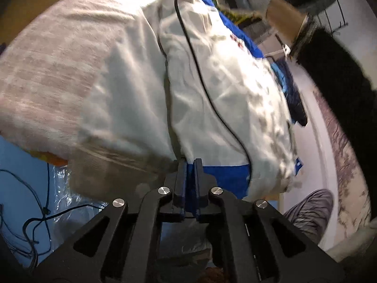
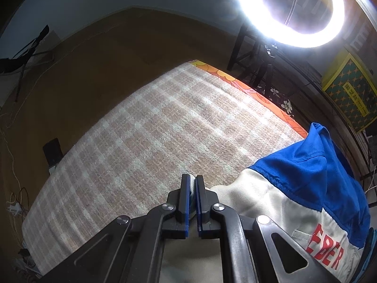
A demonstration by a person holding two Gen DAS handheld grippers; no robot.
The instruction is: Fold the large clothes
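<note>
Both claws, left (image 1: 188, 162) and right (image 2: 192, 178), pinch the jacket (image 1: 223, 89) hanging over the blanket (image 2: 146, 127), its bulk at the right claw's four o'clock; a thin bite could slip.

Ring light (image 2: 291, 11) above brown floor (image 2: 94, 54)

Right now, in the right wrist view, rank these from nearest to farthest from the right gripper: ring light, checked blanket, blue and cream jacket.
1. Blue and cream jacket: its cream cloth lies pinched in the right gripper, the rest bunched to the right.
2. Checked blanket: spread just beyond the fingertips.
3. Ring light: past the blanket's far edge, upper right.
</note>
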